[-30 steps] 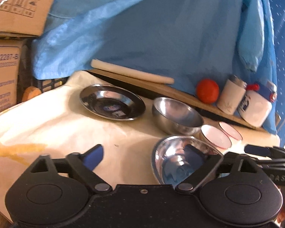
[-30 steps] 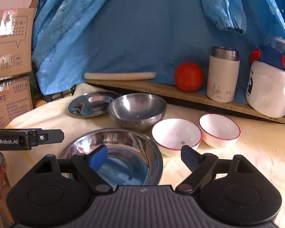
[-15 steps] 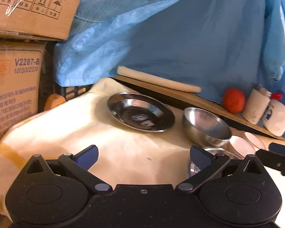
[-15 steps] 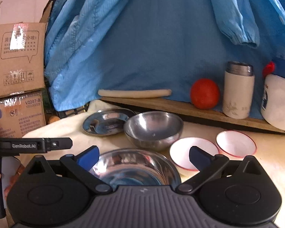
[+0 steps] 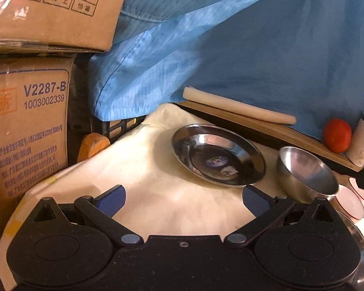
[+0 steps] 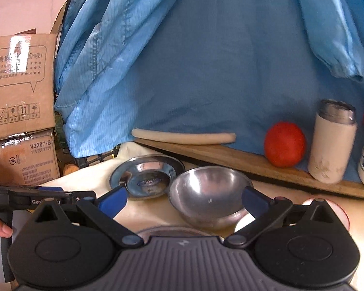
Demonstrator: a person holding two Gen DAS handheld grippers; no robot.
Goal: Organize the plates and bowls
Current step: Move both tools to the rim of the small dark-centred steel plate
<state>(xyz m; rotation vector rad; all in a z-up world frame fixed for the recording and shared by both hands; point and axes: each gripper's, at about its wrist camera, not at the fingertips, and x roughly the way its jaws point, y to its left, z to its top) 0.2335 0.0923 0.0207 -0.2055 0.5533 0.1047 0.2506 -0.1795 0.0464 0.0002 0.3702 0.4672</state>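
Both grippers, left (image 5: 183, 195) and right (image 6: 183, 200), pulled back from large steel bowl (image 6: 172, 230); jaws spread, empty.

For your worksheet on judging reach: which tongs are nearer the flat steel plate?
Probably the left. The left tongs sit open just short of the steel plate; the right tongs face the steel bowl, with the plate beyond.

bare cloth (image 5: 157, 194) ahead of left claw (image 5: 183, 197), steel plate (image 5: 218, 155) beyond, steel bowl (image 5: 305, 169) crowding right
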